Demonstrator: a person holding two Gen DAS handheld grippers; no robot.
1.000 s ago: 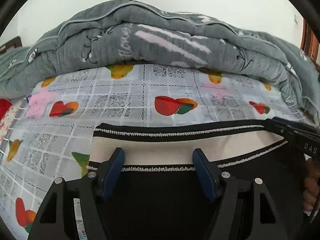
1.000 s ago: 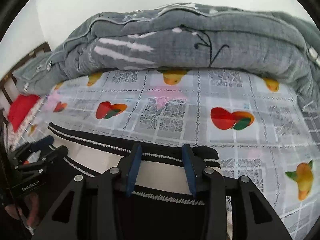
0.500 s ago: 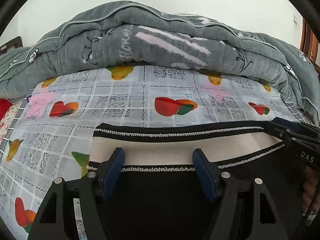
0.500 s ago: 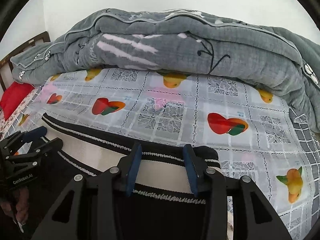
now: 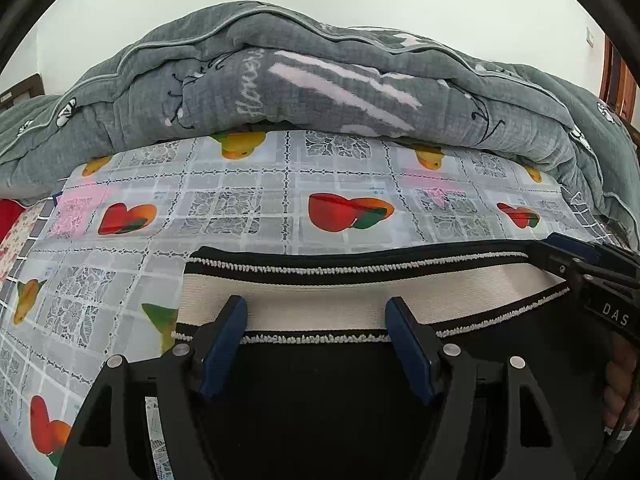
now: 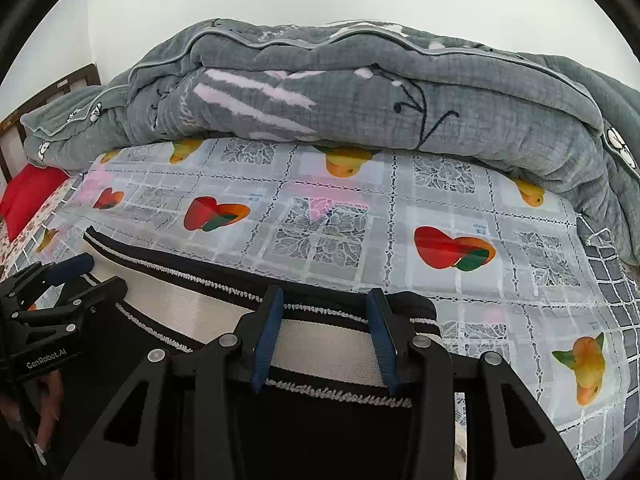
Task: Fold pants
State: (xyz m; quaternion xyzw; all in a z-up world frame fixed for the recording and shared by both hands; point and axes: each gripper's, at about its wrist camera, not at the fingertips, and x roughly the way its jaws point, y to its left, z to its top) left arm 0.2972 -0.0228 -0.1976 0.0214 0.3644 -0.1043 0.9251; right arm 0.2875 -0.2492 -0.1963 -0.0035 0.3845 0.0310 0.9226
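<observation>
**Poising both grippers at the waistband**

Black pants [image 5: 320, 400] lie on the bed [image 5: 280, 200], waistband [image 5: 360, 292] toward the grey quilt [image 5: 320, 92]. Left gripper [image 5: 316, 324] and right gripper [image 6: 326, 320] straddle it, jaws parted, nothing pinched. Next, probably: close, lift evenly.

Grey quilt [image 5: 304, 92] heaped at back on fruit-print sheet [image 5: 248, 200]; red pillow [image 6: 28, 196] far left.

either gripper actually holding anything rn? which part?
Nothing is visibly gripped. Both the left gripper and right gripper stand open over the pants' waistband, pads apart and not pressing the cloth.
</observation>
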